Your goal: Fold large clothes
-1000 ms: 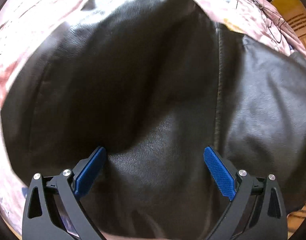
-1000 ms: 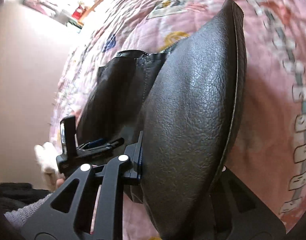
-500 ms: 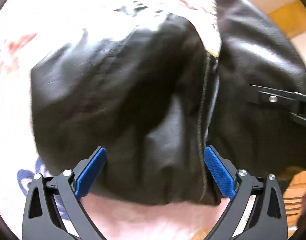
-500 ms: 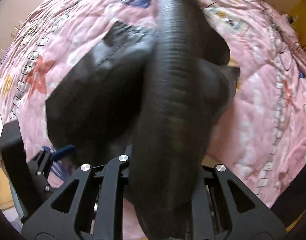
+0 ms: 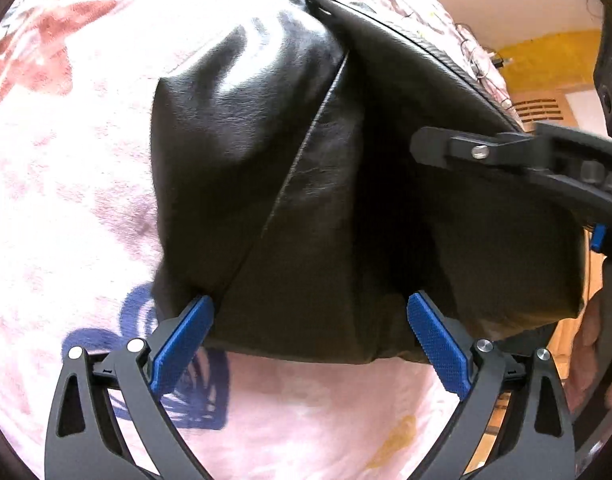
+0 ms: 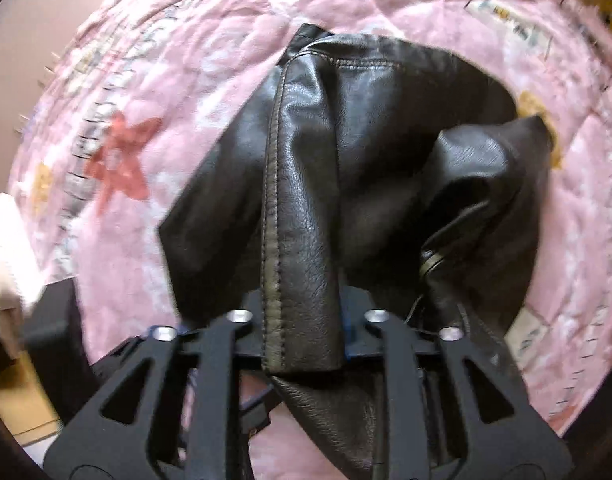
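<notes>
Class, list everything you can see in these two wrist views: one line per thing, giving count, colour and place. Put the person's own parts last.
leather jacket: one, black, lying bunched on the blanket, one stitched edge lifted up.
blanket: one, pink with red star, blue and yellow prints, spread under the jacket.
wall: yellow band with a vent, far right in the left wrist view.
left gripper: one, black with blue pads on its fingers, open, at the jacket's near edge.
right gripper: one, black, shut on the jacket's stitched edge; also seen from the side at right in the left wrist view.
person's hand: one, bare skin, lower right edge of the left wrist view.
</notes>
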{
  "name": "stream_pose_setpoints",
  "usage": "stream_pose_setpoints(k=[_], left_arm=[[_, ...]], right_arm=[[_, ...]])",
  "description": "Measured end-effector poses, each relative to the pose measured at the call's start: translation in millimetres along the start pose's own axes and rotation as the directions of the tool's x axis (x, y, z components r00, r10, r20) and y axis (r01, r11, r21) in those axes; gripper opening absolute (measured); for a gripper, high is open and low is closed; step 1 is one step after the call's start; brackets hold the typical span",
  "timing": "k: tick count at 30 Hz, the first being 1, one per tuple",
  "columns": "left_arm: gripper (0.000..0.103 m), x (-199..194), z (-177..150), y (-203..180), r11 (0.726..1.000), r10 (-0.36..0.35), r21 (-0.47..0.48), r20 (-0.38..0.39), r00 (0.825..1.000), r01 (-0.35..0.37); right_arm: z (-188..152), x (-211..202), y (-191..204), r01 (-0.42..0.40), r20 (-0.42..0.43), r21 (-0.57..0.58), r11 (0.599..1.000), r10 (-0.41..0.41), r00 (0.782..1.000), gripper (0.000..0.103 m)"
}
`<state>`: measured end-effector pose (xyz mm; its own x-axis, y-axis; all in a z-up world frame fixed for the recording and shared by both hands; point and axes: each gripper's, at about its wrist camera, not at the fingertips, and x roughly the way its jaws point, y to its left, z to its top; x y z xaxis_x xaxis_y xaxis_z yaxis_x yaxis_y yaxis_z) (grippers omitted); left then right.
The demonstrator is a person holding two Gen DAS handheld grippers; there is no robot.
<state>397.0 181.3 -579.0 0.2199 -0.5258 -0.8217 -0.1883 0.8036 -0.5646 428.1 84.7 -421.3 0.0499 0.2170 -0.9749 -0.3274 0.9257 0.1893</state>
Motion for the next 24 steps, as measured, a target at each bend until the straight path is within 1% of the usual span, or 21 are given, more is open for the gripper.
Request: stream_pose_setpoints(k=[1,2,3,4,5,6,7,8,9,10,11,12,13,14,15,17,19,20,22,24], left_arm=[[0.094,-0.4,1.2,1.1,1.000,0.003,-0.003,-0.003,1.000,-0.003],[0.094,-1.4,0.1,3.5,1.000,0.010,-0.006,-0.004,1.000,-0.010],[0.094,0.4,-0.1,2.5,1.000,0.016,-0.005,-0.007,1.000,-0.016],[0.094,2.3,-0.7,0.1,0.999,0.033,-0.001,-0.010,0.999,-0.033],[0.094,2.3,-4.3,-1.3,0.999,0.043,0.001,-0.010,0.999,-0.043],[0.094,3.1,-5.6,-4.7,0.999,0.049,0.002,-0.010,0.999,-0.049],[0.095,3.2,-6.1,-7.4,0.998,0.060,-0.003,-0.011,0.998,-0.060],[0.095,2.5,-6.3,-9.5,0.998,0.064,-0.012,-0.011,0.998,-0.064],[0.095,1.0,-7.0,-10.8,0.998,0.065,-0.026,-0.009,0.998,-0.065],[0.095,-1.7,-10.1,-10.0,0.997,0.070,-0.038,-0.005,0.998,-0.070],[0.095,-3.8,-11.8,-9.3,0.996,0.075,-0.055,0.001,0.997,-0.075],[0.095,-5.7,-14.4,-5.4,0.995,0.075,-0.072,0.003,0.997,-0.075],[0.095,-6.5,-16.7,-3.0,0.993,0.077,-0.093,-0.001,0.997,-0.077],[0.095,-6.8,-17.0,-1.0,0.991,0.079,-0.107,-0.003,0.997,-0.079],[0.095,-7.3,-18.4,1.1,0.990,0.078,-0.121,-0.003,0.997,-0.078],[0.095,-13.9,-26.4,12.2,0.988,0.079,-0.134,-0.005,0.997,-0.079],[0.095,-17.9,-30.6,12.1,0.988,0.088,-0.130,0.000,0.996,-0.087],[0.095,-22.8,-32.0,10.2,0.988,0.094,-0.128,0.014,0.995,-0.092],[0.095,-33.2,-30.7,5.4,0.987,0.106,-0.128,0.049,0.993,-0.099],[0.095,-47.1,-28.7,2.5,0.986,0.101,-0.141,0.086,0.991,-0.088]], right_arm=[[-1.1,-4.0,-2.2,-0.030,0.004,0.011,0.999,0.030,1.000,0.054],[-2.3,-14.6,-4.0,-0.074,0.020,0.028,0.997,0.074,0.997,0.058],[-3.1,-24.5,-3.8,-0.115,0.036,0.031,0.993,0.114,0.993,0.058],[-3.3,-35.7,-2.2,-0.159,0.053,0.026,0.987,0.157,0.986,0.059],[-2.9,-54.2,0.2,-0.217,0.076,0.015,0.976,0.215,0.974,0.060],[-2.6,-65.6,0.5,-0.252,0.094,0.006,0.968,0.250,0.964,0.065],[-0.9,-84.0,-0.7,-0.280,0.127,-0.009,0.960,0.279,0.952,0.075],[0.8,-94.6,-3.7,-0.268,0.146,-0.019,0.963,0.268,0.952,0.080],[3.7,-104.3,-8.2,-0.226,0.159,-0.027,0.974,0.228,0.961,0.087],[6.2,-108.3,-12.6,-0.180,0.158,-0.032,0.983,0.183,0.970,0.089],[9.9,-108.7,-19.6,-0.115,0.145,-0.052,0.992,0.121,0.982,0.089],[11.5,-103.9,-26.4,-0.057,0.118,-0.074,0.996,0.065,0.991,0.089],[12.0,-97.0,-31.5,-0.017,0.083,-0.087,0.996,0.024,0.996,0.089],[10.0,-83.2,-39.1,0.027,0.014,-0.106,0.994,-0.026,1.000,0.089],[4.9,-71.3,-45.8,0.046,-0.034,-0.120,0.992,-0.051,0.998,0.089],[-13.7,-52.9,-56.4,0.085,-0.092,-0.140,0.987,-0.098,0.991,0.089],[-36.9,-44.3,-61.6,0.048,-0.105,-0.128,0.991,-0.062,0.993,0.089],[-50.4,-39.4,-63.1,0.029,-0.126,-0.111,0.993,-0.043,0.991,0.089],[-72.4,-32.7,-60.3,-0.021,-0.121,-0.087,0.996,0.010,0.993,0.088],[-92.7,-19.3,-52.3,-0.075,-0.114,-0.049,0.996,0.069,0.991,0.087]])
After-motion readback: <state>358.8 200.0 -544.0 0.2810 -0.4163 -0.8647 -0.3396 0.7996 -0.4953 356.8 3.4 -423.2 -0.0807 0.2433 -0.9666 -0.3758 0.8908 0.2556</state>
